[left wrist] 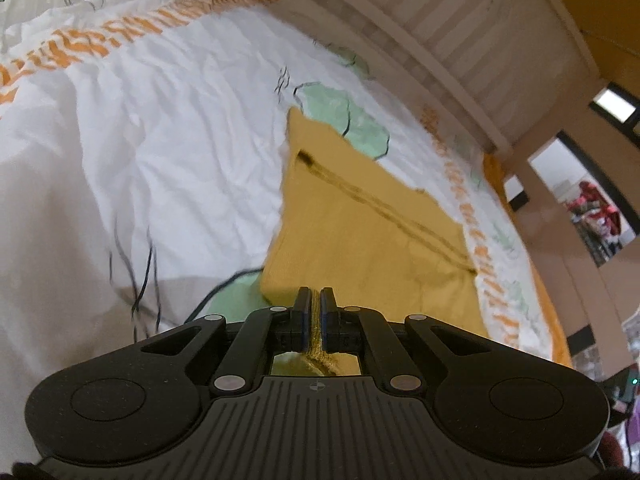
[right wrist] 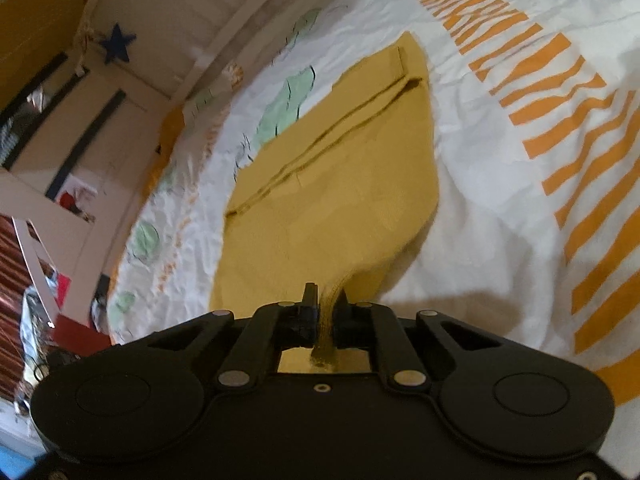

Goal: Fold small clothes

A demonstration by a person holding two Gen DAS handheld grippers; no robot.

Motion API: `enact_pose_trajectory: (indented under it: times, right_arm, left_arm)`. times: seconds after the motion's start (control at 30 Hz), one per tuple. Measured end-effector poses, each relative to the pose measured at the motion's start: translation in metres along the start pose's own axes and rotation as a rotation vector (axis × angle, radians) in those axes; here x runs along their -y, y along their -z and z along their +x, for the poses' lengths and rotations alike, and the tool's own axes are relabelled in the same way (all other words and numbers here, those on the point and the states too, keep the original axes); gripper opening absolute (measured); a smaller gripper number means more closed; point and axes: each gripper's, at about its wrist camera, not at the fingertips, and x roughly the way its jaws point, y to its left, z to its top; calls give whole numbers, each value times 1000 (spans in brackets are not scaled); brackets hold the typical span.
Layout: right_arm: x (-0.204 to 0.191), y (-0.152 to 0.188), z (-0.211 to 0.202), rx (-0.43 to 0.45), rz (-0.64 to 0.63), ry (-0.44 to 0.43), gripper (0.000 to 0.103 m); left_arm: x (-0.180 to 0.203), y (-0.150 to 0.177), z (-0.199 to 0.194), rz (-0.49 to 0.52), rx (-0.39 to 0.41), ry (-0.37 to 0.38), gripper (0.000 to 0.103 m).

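The left tool (left wrist: 315, 294) is clamped on a near edge of the mustard garment (left wrist: 360, 216); the right tool (right wrist: 325, 292) pinches another bunched edge. The cloth stretches away over the bed's white patterned duvet (left wrist: 160, 128), towards the slatted bed frame (left wrist: 452, 20)

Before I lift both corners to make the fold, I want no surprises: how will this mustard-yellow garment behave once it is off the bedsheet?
The mustard-yellow garment will probably hang floppy: it bunches into a narrow pleat inside the right gripper. It looks light, since the left gripper holds a thin edge without strain. It likely won't slip, as both jaws are closed on fabric, though the far end may drag on the bedsheet.
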Motion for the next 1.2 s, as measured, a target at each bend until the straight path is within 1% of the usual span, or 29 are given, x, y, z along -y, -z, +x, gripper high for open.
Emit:
enact_pose_trajectory:
  times: [0.13, 0.17, 0.3, 0.4, 0.5, 0.57, 0.6, 0.63, 0.67, 0.7, 0.73, 0.77, 0.8, 0.83, 0.9, 0.93, 0.97, 1.03, 1.07, 1.13, 1.2]
  right_arm:
    - [1, -16, -2, 50, 34, -37, 14]
    - [2, -20, -2, 63, 41, -44, 14]
    - [3, -43, 4, 102, 48, -64, 14]
    - [5, -60, 14, 111, 49, -53, 14]
    - [8, -66, 22, 96, 52, -49, 14]
    - [10, -65, 28, 53, 53, -46, 22]
    - [10, -63, 31, 26, 51, -35, 22]
    - [10, -60, 33, 4, 47, -14, 25]
    - [10, -57, 34, -11, 40, 5, 28]
    - [10, -54, 35, -23, 30, 25, 41]
    - [10, -51, 35, -30, 23, 46, 55]
    - [10, -49, 34, -30, 16, 61, 59]
    - [9, -47, 33, -29, 4, 71, 62]
    - [7, -44, 32, -30, -17, 77, 62]
    - [0, -43, 34, -38, -73, 98, 64]
    - [-4, -42, 36, -45, -112, 111, 69]
    - [-8, -42, 39, -53, -142, 119, 72]
    - [-12, -41, 44, -71, -180, 120, 74]
    - [-14, -40, 47, -82, -184, 111, 74]
    - [-13, -38, 55, -107, -181, 96, 74]
    - [-12, -36, 65, -129, -190, 99, 74]
  left_arm:
    - [6, -16, 3, -2, 36, 14, 4]
    - [8, -21, 4, -1, 48, 17, 1]
    - [14, -43, 13, -3, 96, 36, 1]
    - [18, -54, 26, 13, 86, 31, 1]
    - [22, -52, 33, 86, 47, 12, 2]
    - [20, -44, 36, 109, 11, -12, 3]
    - [16, -39, 38, 108, -19, -18, 5]
    - [11, -34, 40, 98, -50, -25, 7]
    - [7, -28, 41, 85, -82, -36, 13]
    - [2, -23, 42, 72, -107, -46, 25]
    - [-2, -19, 42, 60, -121, -52, 28]
    - [-4, -16, 41, 47, -132, -53, 28]
    - [-6, -14, 39, 33, -141, -48, 30]
    - [-6, -14, 37, 27, -146, -42, 32]
    - [-4, -11, 33, 29, -156, -39, 48]
    - [-3, -11, 32, 36, -161, -42, 50]
    - [-3, -10, 31, 44, -171, -47, 51]
    - [-1, -8, 33, 49, -201, -71, 51]
    - [-2, -6, 34, 49, -222, -89, 52]
    - [-3, -1, 38, 60, -248, -102, 52]
    - [-2, 2, 41, 81, -273, -120, 52]
